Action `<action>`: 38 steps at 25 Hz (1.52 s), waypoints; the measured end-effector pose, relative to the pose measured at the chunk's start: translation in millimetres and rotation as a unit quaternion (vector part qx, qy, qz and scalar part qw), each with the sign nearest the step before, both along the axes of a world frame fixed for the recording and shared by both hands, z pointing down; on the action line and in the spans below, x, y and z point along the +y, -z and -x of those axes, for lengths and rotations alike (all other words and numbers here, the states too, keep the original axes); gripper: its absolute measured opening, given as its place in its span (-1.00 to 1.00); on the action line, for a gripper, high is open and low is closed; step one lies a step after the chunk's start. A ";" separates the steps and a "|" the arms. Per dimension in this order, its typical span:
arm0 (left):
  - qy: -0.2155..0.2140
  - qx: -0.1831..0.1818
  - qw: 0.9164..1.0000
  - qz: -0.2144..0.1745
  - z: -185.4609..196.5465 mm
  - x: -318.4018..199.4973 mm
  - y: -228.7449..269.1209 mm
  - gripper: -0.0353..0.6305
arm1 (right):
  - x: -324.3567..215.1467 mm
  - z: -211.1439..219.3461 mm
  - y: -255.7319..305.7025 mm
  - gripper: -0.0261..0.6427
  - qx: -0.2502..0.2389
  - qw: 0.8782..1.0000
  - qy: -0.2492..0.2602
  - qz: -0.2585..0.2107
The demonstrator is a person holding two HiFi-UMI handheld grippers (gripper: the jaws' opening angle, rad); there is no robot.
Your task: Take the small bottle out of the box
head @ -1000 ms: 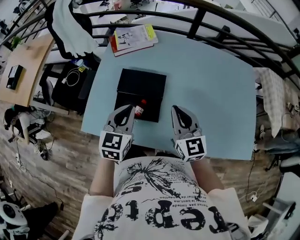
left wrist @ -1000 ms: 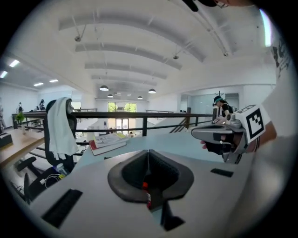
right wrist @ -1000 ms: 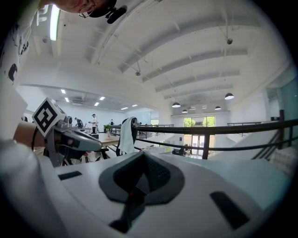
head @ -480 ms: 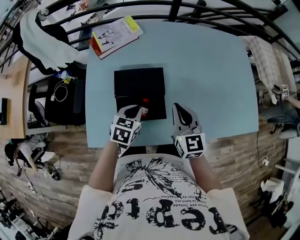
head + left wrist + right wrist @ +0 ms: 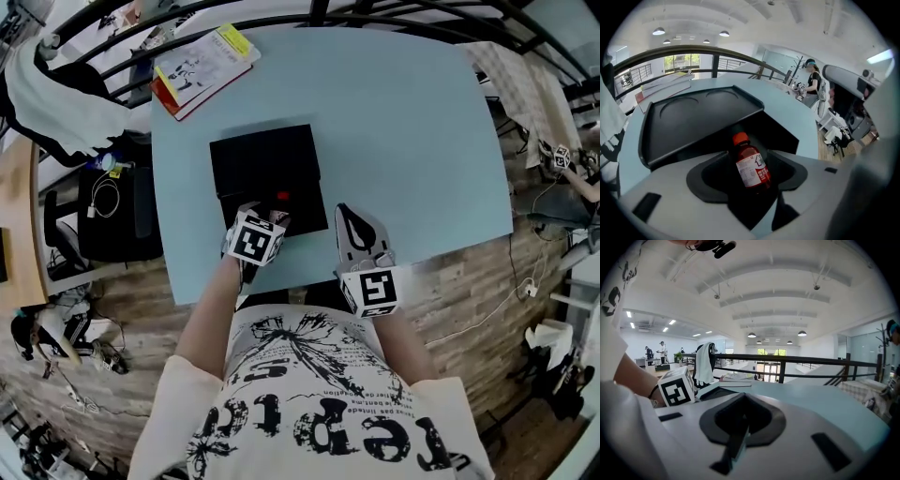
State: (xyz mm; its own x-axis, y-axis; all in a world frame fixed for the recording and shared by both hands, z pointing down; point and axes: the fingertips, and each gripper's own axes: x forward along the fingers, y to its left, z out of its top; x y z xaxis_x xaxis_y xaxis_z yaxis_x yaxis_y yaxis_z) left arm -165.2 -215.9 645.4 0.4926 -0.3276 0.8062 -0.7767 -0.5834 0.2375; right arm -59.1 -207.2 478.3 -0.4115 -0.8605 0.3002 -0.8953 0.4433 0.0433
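Left gripper [image 5: 269, 218] astride the small bottle [image 5: 751, 165] in the open black box [image 5: 265, 157].
I read the left jaws as opening, with the bottle between them and neither pad pressing it. It lies straight ahead of this gripper, inside the box's near part. Its long axis runs up the left gripper view, red cap at the far end, leaning slightly left. The right gripper [image 5: 348, 217] is closed on nothing, beside the box on the pale blue table [image 5: 403, 131], so the left is nearer. The bottle's white label carries a house-like outline and red print that I cannot read.
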 end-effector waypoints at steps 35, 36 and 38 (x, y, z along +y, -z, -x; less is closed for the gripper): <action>0.003 -0.018 0.998 -0.056 -14.3 -2.8 35.9 -0.20 | -8.8 -43.6 22.8 -0.90 0.009 0.999 0.014 -0.028; 0.010 -0.009 0.997 -0.072 -12.8 -5.1 46.9 -0.20 | -10.9 -41.6 26.2 -0.90 0.010 0.999 0.019 -0.032; 0.026 0.008 0.994 -0.109 -8.4 -10.5 70.7 -0.20 | -15.3 -37.2 33.6 -0.90 0.011 0.999 0.028 -0.043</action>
